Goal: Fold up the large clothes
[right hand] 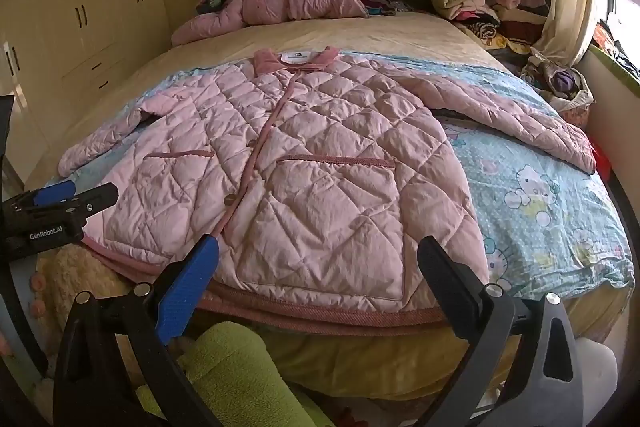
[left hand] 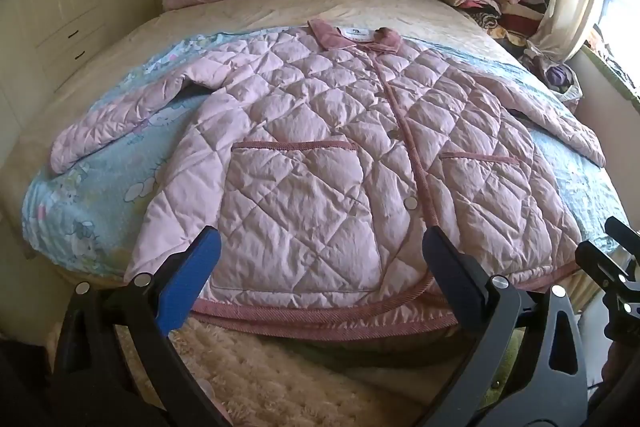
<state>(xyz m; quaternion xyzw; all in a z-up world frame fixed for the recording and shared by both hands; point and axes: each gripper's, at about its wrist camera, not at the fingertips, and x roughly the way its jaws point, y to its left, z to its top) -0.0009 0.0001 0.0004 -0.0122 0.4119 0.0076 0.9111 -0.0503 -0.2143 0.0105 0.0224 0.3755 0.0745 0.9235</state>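
Left wrist view: a pink quilted jacket [left hand: 320,163] lies buttoned and face-up across the bed [left hand: 280,15], collar at 12 o'clock, hem at 6 o'clock, sleeves splayed toward 9 and 3. Both the left gripper [left hand: 320,259] and the right gripper [right hand: 316,267] hover just short of the hem, jaws spread and empty. Padded, soft and probably light but bulky, it looks best pinched at a sleeve cuff or the corded hem.

**Both grippers spread wide, holding nothing**

The left gripper [left hand: 320,247] hovers level with its blue finger [left hand: 188,279] and black finger [left hand: 452,279] set far apart, nothing between them. The right gripper [right hand: 316,259] sits just beside it, at the same height, its fingers [right hand: 186,291] equally splayed and gripping nothing.
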